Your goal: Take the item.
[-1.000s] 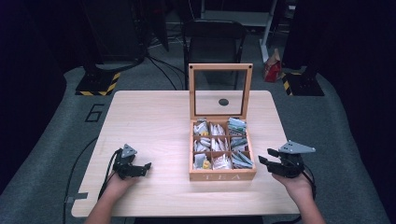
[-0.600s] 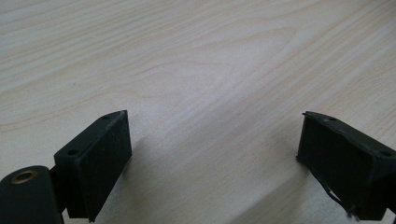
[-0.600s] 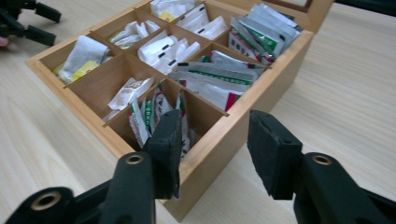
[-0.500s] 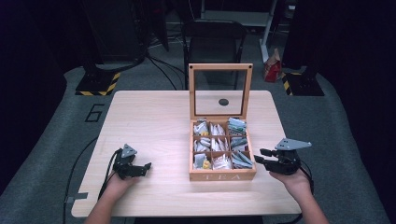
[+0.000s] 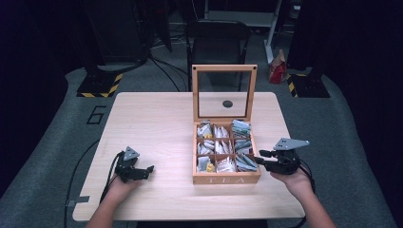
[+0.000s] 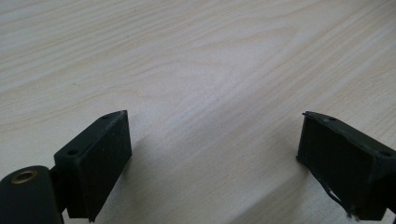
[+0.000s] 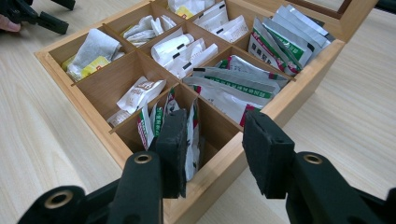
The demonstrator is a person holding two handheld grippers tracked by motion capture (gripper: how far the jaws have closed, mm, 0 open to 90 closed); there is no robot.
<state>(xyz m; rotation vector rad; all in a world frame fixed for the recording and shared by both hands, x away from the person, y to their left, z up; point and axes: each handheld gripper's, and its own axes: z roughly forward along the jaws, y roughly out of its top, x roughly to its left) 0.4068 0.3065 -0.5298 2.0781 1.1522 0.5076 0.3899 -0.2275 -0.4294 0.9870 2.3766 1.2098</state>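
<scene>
While closing, right gripper (image 7: 212, 144) over tea box (image 7: 299, 88)

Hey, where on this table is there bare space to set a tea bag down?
Bare wood lies left of the tea box, between it and the left gripper, and behind that gripper to the table edge. The right gripper crowds the box's right side.
</scene>
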